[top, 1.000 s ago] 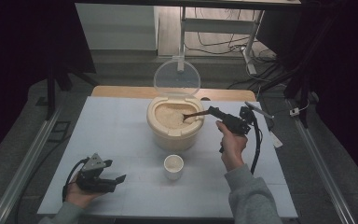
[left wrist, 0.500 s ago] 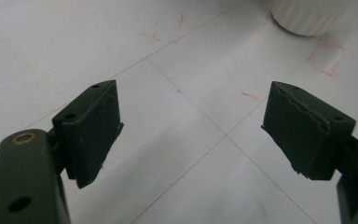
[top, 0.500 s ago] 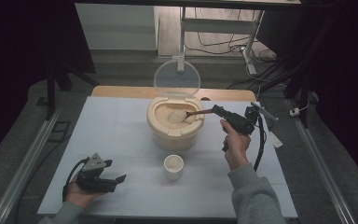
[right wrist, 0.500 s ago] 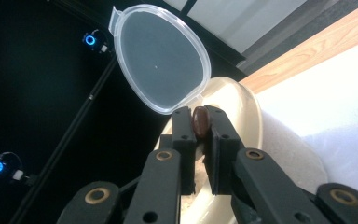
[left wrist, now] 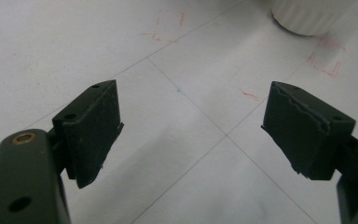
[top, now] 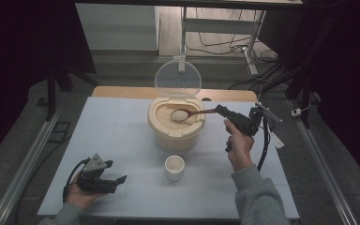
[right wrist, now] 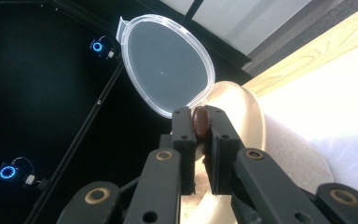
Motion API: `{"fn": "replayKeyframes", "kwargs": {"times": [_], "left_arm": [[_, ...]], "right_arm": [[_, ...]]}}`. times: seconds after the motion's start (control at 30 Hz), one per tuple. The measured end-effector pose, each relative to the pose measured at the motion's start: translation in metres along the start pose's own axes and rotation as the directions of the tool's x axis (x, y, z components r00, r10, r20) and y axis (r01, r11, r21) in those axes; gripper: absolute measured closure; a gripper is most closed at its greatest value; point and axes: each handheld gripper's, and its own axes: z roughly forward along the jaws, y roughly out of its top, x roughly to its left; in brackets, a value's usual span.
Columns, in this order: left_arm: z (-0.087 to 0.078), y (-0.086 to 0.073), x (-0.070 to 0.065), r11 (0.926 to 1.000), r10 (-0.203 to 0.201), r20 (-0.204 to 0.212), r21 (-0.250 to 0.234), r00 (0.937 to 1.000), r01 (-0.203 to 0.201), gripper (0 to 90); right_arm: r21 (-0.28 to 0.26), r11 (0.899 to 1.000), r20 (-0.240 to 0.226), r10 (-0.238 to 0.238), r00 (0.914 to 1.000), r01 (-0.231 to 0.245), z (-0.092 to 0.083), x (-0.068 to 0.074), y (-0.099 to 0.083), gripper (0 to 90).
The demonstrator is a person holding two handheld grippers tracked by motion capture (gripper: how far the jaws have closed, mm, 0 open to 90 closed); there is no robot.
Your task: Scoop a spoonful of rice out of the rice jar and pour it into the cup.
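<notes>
Holding a wooden spoon [top: 194, 113] by the end of its handle, my right gripper [top: 228, 114] has its jaws pinched tight on it, and the bowl of the spoon sits heaped with rice just above the open rice container [top: 176, 125]. The spoon's long axis runs roughly level from the jaws leftward across the container, so the small white cup [top: 174, 167] lies toward me from the load, in front of the container; I judge the coming move to be a swing of the spoon that way. My left gripper [top: 104, 180] rests low on the table [top: 122, 140] with jaws spread wide and nothing between them, near the cup but to its left. From the right gripper view I get the handle end [right wrist: 200, 122] clamped between the jaws and the clear lid [right wrist: 168, 70] standing up behind, while the rice load itself I read from the high view.
</notes>
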Motion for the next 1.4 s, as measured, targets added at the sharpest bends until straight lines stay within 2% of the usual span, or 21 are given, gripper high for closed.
{"fn": "replayKeyframes", "kwargs": {"times": [0.87,1.4], "left_arm": [[0.0,0.0,0.0,1.0,-0.001,-0.001,0.002,1.0,0.001,18.8],[0.001,0.001,0.0,1.0,-0.002,-0.003,0.001,1.0,0.002,18.8]], "right_arm": [[0.002,1.0,-0.033,-0.015,0.9993,0.015,-0.013,0.008,0.004,82.9],[0.078,0.997,-0.072,0.031,0.997,-0.026,-0.028,0.003,-0.01,82.9]]}}
